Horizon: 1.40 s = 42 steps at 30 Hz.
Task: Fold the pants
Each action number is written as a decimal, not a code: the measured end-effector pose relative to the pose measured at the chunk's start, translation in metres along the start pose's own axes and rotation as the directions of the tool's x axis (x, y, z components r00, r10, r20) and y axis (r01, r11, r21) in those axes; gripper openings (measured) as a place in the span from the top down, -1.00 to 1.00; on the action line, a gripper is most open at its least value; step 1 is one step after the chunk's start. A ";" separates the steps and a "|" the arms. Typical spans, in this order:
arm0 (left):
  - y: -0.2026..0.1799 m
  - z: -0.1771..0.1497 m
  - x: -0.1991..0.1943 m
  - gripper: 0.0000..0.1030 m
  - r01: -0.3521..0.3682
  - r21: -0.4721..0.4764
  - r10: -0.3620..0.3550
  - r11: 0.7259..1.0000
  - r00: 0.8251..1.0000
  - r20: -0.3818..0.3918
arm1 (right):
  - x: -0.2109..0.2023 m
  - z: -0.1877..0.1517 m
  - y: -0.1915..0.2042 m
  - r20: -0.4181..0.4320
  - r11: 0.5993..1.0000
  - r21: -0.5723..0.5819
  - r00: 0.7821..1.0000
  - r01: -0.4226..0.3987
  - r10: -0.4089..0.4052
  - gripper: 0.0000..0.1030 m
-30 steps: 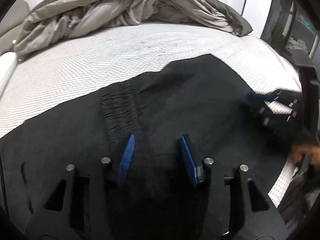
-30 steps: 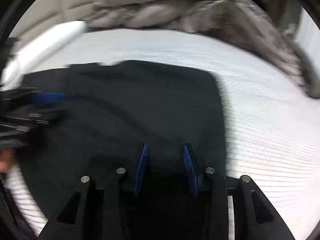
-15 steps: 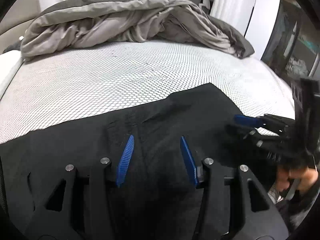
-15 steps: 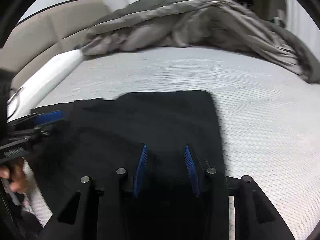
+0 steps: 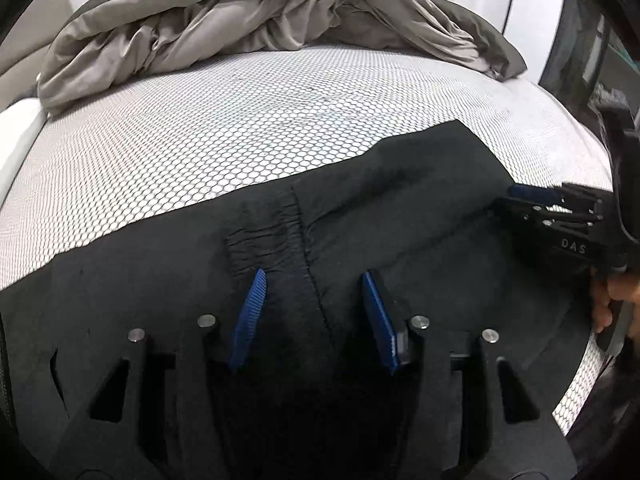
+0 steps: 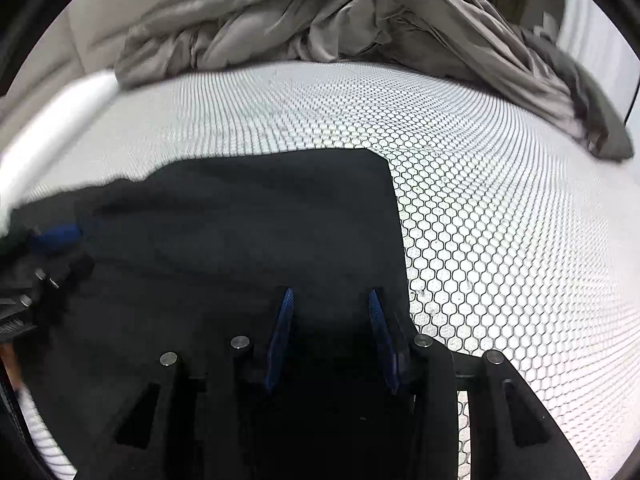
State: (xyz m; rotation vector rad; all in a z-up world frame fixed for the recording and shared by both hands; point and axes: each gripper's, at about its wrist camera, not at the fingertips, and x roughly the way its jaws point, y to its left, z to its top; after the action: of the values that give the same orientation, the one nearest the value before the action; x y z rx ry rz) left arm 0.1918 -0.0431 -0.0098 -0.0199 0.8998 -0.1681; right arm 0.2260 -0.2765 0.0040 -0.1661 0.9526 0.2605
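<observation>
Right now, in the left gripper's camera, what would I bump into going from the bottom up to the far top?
left gripper → black pants → white honeycomb mattress cover → crumpled grey duvet

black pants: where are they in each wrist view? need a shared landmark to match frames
Left wrist: black pants fill the lower half, waistband at centre, under the left gripper.
Right wrist: pants lower left to centre, right edge beside the right gripper.
Shared landmark: crumpled grey duvet along the top.
</observation>
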 end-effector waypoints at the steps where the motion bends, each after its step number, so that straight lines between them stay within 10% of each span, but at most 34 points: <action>1: 0.002 0.002 -0.003 0.07 -0.006 -0.018 0.006 1.000 1.000 -0.001 | -0.001 0.000 0.002 0.003 1.000 -0.001 1.000 -0.003 0.003 0.24; 8: 0.010 0.020 -0.020 0.07 -0.004 -0.088 0.011 0.996 0.996 0.083 | -0.013 0.009 0.034 0.038 0.994 -0.014 0.993 -0.108 0.109 0.24; 16: 0.010 0.035 0.023 0.07 -0.042 -0.101 0.041 0.994 0.999 -0.007 | 0.003 0.026 0.075 0.008 0.977 -0.037 0.977 -0.212 0.212 0.24; 28: 0.029 0.014 -0.006 -0.09 -0.050 -0.110 0.051 0.993 0.999 0.009 | 0.001 0.008 0.017 0.007 0.992 -0.077 0.995 0.101 -0.101 0.16; 39: -0.034 -0.024 -0.042 -0.09 0.118 0.085 -0.120 0.989 0.993 0.022 | -0.037 -0.035 0.042 -0.024 0.952 -0.110 0.959 -0.284 0.283 0.16; 42: -0.036 -0.032 -0.033 -0.09 0.103 0.121 -0.101 0.987 0.995 -0.020 | -0.039 -0.044 0.048 -0.027 0.954 -0.187 0.972 -0.233 0.232 0.16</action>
State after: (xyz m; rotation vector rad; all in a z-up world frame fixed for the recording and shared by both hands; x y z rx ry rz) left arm 0.1415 -0.0719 -0.0009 0.0491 0.9015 -0.3192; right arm 0.1562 -0.2475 0.0097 -0.2286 0.9518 0.5695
